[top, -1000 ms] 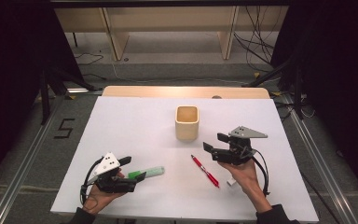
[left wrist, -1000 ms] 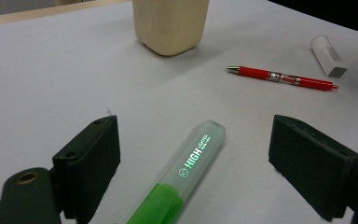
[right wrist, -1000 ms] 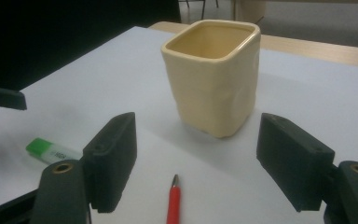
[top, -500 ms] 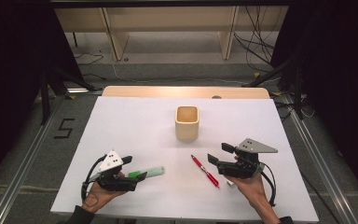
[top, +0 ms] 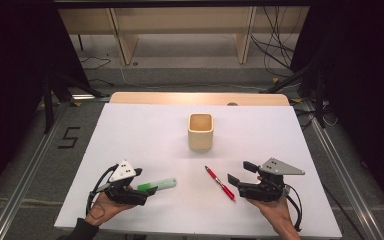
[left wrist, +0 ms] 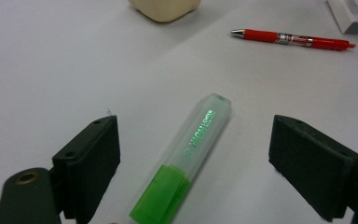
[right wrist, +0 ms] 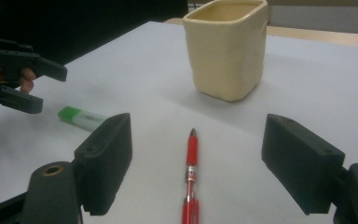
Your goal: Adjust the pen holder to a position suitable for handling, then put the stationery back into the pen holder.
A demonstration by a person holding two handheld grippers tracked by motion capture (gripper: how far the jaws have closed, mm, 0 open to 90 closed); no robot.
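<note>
A green highlighter [top: 157, 185] lies on the white table [top: 145, 135] at the near left. My left gripper [top: 145, 188] is open, its jaws either side of the highlighter's [left wrist: 186, 163] green cap end without touching it. A red pen [top: 220, 183] lies right of centre, tip pointing toward a cream square cup [top: 200, 131] that stands upright mid-table. My right gripper [top: 239, 172] sits just right of the pen, open. Its jaws have just been opening, and the pen [right wrist: 191, 182] lies on the table between and ahead of them, untouched. The cup [right wrist: 226, 49] is beyond.
A small white block [left wrist: 347, 14] lies near the pen's back end. The left gripper [right wrist: 32, 84] shows at the far left of the right gripper view. A wooden strip [top: 195, 98] edges the table's far side, with dark floor and shelving beyond.
My right gripper has drawn back toward the near edge and sunk lower, now level with the pen. The left gripper, highlighter, pen and cup have stayed put.
</note>
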